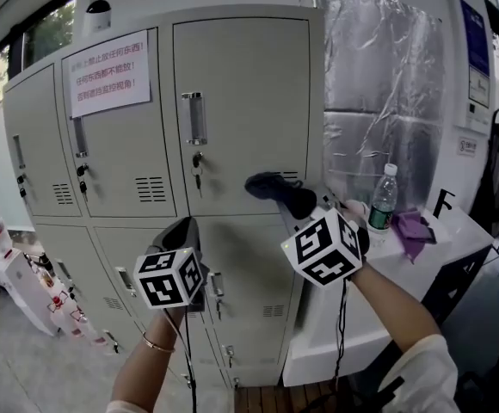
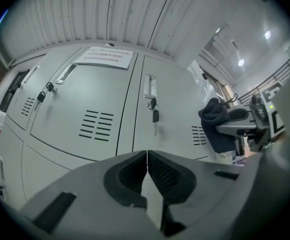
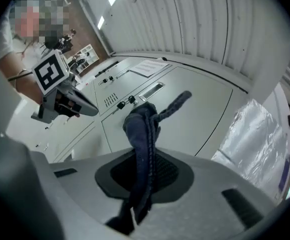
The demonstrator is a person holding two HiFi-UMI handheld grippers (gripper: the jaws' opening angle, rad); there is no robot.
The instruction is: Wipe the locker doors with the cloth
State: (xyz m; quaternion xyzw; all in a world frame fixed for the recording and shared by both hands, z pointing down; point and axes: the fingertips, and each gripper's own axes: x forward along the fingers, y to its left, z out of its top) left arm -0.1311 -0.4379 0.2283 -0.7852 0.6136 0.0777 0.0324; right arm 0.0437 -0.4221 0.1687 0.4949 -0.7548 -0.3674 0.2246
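Near the upper-right locker door (image 1: 241, 84), the dark cloth (image 1: 271, 184) stretches toward ten o'clock from the right gripper (image 1: 305, 203), whose jaws clamp it; the left gripper (image 1: 185, 229), at seven o'clock, is closed and empty.

right gripper (image 3: 144, 179) clamps dark cloth (image 3: 141, 134); near locker door (image 3: 185, 109)

Dark navy cloth (image 1: 280, 192), pale grey lockers (image 1: 241, 84), black-and-white square-patterned cubes (image 1: 170, 275), clear bottle (image 1: 383, 198) with green label, purple rag (image 1: 413, 231) on the white desk (image 1: 456, 241).
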